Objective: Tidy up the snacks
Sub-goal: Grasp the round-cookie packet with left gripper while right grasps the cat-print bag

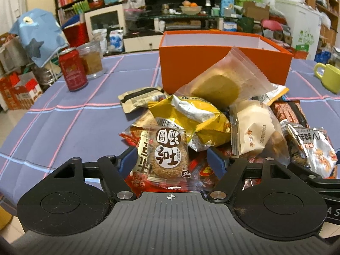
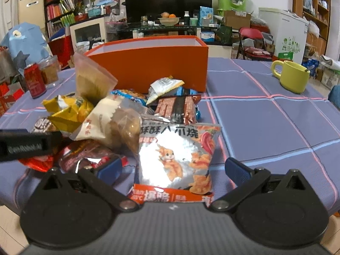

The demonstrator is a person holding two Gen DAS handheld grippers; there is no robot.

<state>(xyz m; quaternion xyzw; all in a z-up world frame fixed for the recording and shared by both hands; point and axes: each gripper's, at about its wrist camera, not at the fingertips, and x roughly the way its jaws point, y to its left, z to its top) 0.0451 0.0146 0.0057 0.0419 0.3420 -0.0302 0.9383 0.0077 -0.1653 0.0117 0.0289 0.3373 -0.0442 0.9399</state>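
Observation:
A pile of wrapped snacks lies on the purple checked tablecloth (image 1: 63,127) in front of an open orange box (image 1: 223,63), which also shows in the right wrist view (image 2: 153,68). My left gripper (image 1: 172,159) is open, its blue fingers either side of a clear-wrapped sesame cookie (image 1: 167,155). A yellow foil bag (image 1: 191,116) and a clear-wrapped round cake (image 1: 218,87) lie behind it. My right gripper (image 2: 174,167) is open wide around a silver and orange snack bag (image 2: 176,161). The left gripper's black body (image 2: 27,142) shows at the left of the right wrist view.
A red can (image 1: 72,70) and a glass jar (image 1: 91,59) stand at the table's far left. A yellow-green mug (image 2: 293,76) stands at the far right. Shelves, a TV stand and chairs lie beyond the table.

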